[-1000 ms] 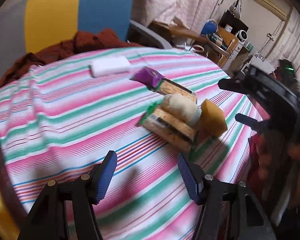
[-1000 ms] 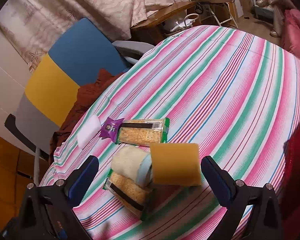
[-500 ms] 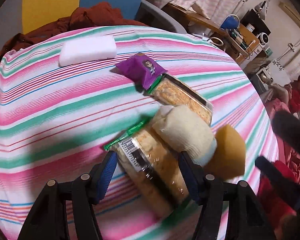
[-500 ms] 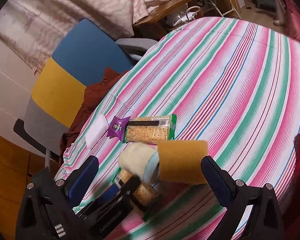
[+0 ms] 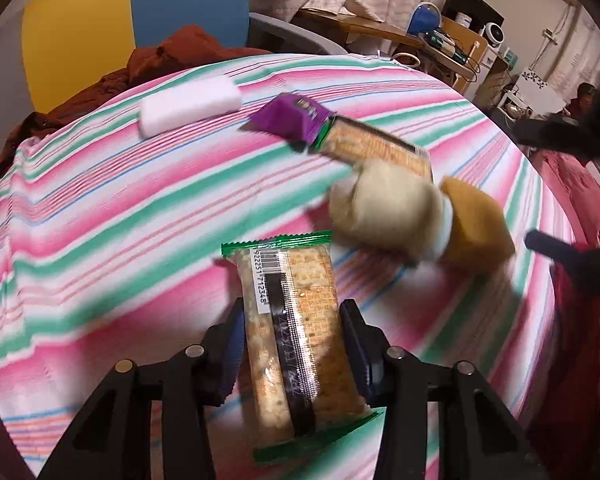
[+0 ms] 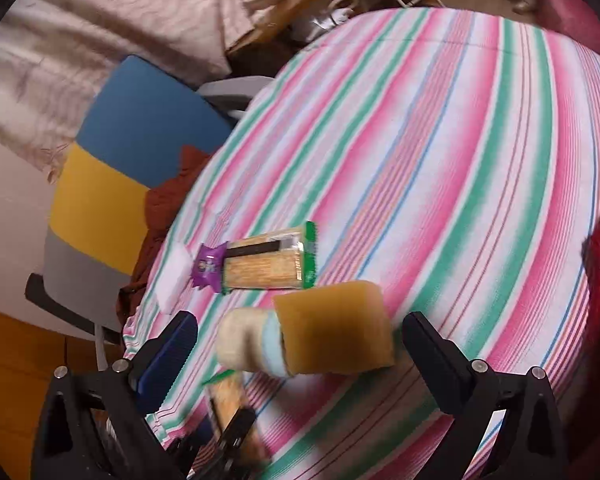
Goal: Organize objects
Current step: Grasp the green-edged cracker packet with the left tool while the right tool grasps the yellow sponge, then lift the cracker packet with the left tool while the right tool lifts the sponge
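Lifted clear of the striped counter (image 5: 100,216) since before, the clear green-edged cracker packet (image 5: 296,328) sits clamped between left gripper (image 5: 294,344) fingers; right gripper (image 6: 300,356) fingers gape wide around the orange sponge (image 6: 336,328), not touching it.

We see our left gripper (image 5: 292,340) closed, its 2 blue-padded fingers (image 5: 232,344) pressing both long sides of what it holds, pointing toward 12 o'clock. Our right gripper (image 6: 300,344) is spread wide, its fingers at 9 and 3 o'clock of its view, touching nothing we can make out.
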Tool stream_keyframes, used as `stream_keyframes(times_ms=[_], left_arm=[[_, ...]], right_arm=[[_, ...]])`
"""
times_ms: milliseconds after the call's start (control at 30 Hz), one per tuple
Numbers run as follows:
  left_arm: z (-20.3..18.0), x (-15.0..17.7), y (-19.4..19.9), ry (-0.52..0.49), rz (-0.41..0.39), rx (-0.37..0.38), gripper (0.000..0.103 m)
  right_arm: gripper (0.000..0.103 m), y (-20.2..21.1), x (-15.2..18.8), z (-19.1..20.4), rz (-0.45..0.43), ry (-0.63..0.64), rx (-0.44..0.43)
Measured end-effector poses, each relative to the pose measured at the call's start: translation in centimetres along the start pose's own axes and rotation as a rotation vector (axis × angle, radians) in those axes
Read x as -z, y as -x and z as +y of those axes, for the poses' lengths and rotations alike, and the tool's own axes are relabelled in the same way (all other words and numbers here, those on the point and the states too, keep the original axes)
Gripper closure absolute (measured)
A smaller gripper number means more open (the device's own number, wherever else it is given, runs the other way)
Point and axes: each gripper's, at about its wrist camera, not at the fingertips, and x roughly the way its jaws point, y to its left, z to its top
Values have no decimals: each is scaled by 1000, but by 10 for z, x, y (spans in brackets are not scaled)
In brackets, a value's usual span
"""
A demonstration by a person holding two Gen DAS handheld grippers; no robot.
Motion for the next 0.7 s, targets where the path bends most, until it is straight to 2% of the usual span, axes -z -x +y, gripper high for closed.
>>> stream_keyframes(times_ms=[200, 267, 400, 500, 567, 700], left_arm=[[22, 40, 26, 16, -35, 22, 59], [27, 49, 30, 27, -52, 32, 59], [27, 51, 30, 28, -63, 47, 58], [29, 52, 30, 36, -75, 61, 58], [30, 54, 30, 47, -86, 64, 58], [29, 58, 31, 41, -101, 53, 59]], right_arm=[[1, -10, 0, 2, 26, 43, 75], [4, -12, 1, 4, 30, 72, 100], [24, -25, 5, 11, 71, 153, 205], [27, -39, 8, 9, 138, 161, 228], [30, -40, 8, 10, 130, 182, 257], [42, -43, 10, 14, 127, 234, 292]])
